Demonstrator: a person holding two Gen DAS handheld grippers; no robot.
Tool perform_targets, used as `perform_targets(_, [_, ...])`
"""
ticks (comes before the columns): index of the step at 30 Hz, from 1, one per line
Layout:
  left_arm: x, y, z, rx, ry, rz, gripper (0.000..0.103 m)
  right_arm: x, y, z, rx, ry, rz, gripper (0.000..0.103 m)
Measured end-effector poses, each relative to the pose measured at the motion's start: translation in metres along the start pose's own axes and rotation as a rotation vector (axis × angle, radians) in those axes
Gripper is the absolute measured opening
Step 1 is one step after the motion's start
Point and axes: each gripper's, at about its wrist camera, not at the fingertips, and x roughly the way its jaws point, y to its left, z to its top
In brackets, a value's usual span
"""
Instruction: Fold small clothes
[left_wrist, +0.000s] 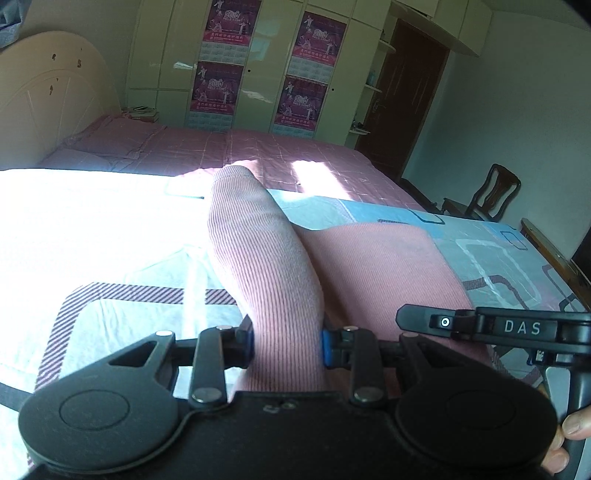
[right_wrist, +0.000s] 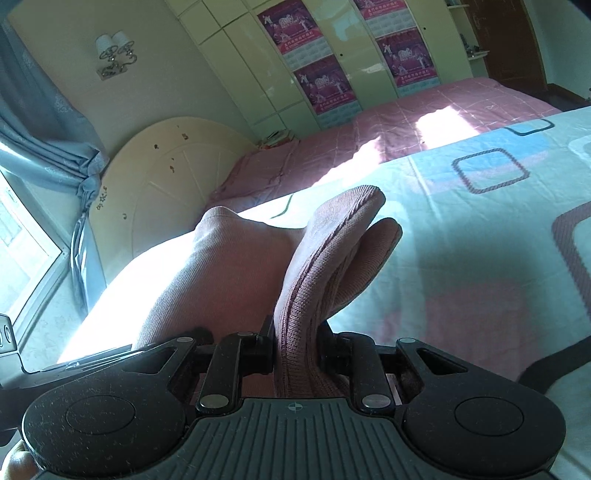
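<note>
Softly bunched, the ribbed pink knit garment (left_wrist: 266, 258) is pinched by both the left hand-held gripper (left_wrist: 286, 347) and the right hand-held gripper (right_wrist: 297, 350).

Both wrist views low over bed (left_wrist: 498, 251), facing wardrobe (right_wrist: 332, 48) (shared)

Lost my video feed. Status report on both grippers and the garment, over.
Left gripper shut on pink ribbed garment. Right gripper shut on another bunched fold of it, lifted off the patterned bedspread. Nothing in the way.
</note>
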Motion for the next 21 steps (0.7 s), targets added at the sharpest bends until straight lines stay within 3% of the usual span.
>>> perform_targets(6, [0.009,0.057,0.004,-0.037,-0.010,0.054,0.031,0.062,0.027,-0.004,-0.014,0.036,0.032,0.020])
perform_targets(11, [0.031,0.093,-0.007,-0.067,0.016,0.100,0.033,0.103,0.023,-0.006,-0.025,0.066,-0.007,0.020])
perform_targets(13, [0.040,0.104,-0.017,-0.077,0.033,0.127,0.041,0.116,0.012,-0.008,-0.015,0.077,-0.059,0.020])
perform_targets(14, [0.042,0.108,-0.022,-0.085,0.032,0.132,0.051,0.121,0.006,-0.010,-0.006,0.094,-0.073,0.021])
perform_targets(15, [0.043,0.108,-0.025,-0.084,0.026,0.150,0.068,0.125,0.000,-0.012,0.001,0.113,-0.083,0.021])
perform_targets(16, [0.043,0.109,-0.029,-0.076,0.016,0.178,0.073,0.126,-0.004,-0.015,-0.012,0.123,-0.097,0.021])
perform_targets(19, [0.041,0.112,-0.025,-0.089,0.021,0.172,0.076,0.122,-0.012,-0.014,0.005,0.113,-0.090,0.021])
perform_targets(21, [0.032,0.109,-0.018,-0.077,-0.004,0.190,0.071,0.109,-0.010,-0.006,-0.001,0.064,-0.102,0.021])
